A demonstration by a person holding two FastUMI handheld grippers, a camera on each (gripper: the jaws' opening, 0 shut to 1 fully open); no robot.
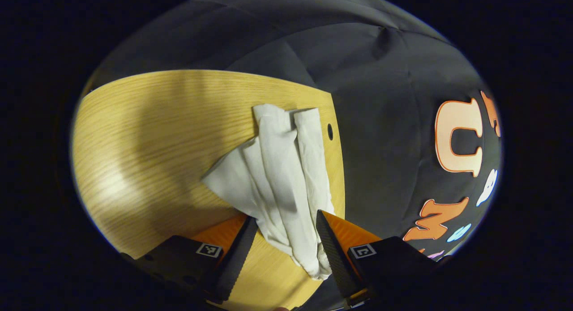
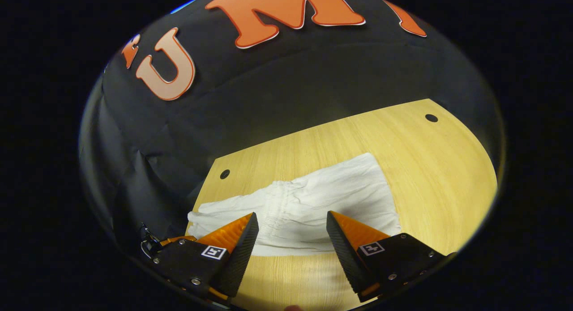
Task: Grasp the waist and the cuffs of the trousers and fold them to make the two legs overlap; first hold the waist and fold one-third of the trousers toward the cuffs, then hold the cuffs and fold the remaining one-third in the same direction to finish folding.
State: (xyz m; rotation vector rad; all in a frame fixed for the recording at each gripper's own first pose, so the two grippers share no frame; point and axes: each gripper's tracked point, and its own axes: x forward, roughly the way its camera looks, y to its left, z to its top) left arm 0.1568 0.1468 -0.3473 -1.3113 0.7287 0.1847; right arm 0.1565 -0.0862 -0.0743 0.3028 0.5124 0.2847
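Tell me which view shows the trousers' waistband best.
The right gripper view: the gathered waistband lies flat and unobstructed ahead of the open right gripper. The left gripper view shows the trousers bunched lengthwise between the open left gripper fingers.

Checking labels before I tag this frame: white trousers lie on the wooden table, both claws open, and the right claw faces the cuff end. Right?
Not quite. In the right gripper view, the right claw faces the gathered elastic waist of the trousers, not the cuff end. The rest holds: the white trousers lie on the wooden table, and the left claw is open too.
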